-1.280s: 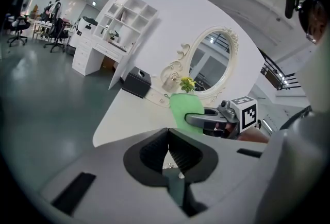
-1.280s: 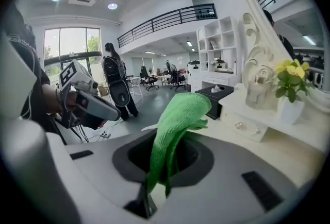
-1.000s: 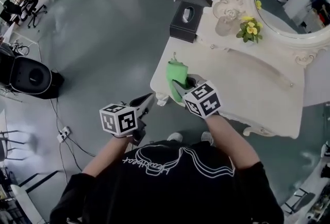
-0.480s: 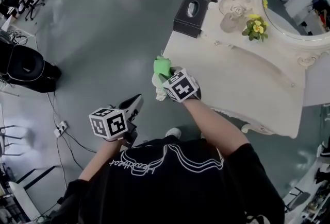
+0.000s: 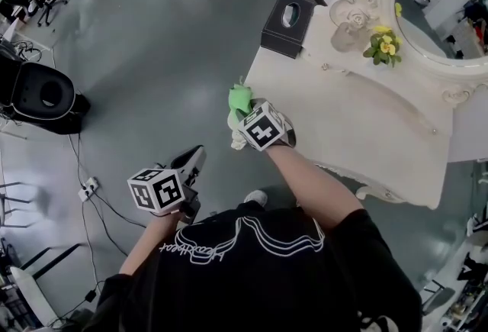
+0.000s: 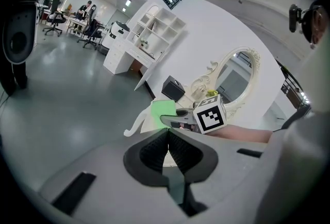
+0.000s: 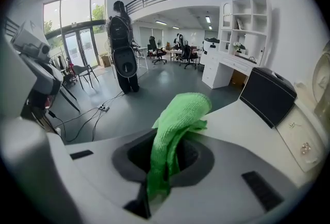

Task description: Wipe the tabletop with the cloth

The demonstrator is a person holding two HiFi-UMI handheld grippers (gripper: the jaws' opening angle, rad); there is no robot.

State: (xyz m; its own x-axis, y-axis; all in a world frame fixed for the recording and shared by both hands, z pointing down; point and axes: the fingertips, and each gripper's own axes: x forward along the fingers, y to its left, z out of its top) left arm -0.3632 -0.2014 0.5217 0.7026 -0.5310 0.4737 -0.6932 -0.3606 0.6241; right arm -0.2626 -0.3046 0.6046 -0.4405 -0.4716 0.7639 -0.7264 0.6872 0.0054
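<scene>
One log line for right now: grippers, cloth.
right gripper: shut on green fuzzy cloth | cloth: at corner of white dressing table | left gripper: shut, empty, over floor

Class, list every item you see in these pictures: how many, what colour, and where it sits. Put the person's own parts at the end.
dressing table: one, cream white, at the right of the head view
mirror: one, white carved frame, at the table's back
tissue box: one, black, on the table's far left corner
flowers: one small bunch, yellow with green leaves, on the table in front of the mirror
cloth: one, green, at the table's left edge, held in the right claw
floor: grey, left of the table
power strip: one, white, on the floor at left
right claw: one, grey, shut on the cloth
left claw: one, grey, shut and empty, over the floor
</scene>
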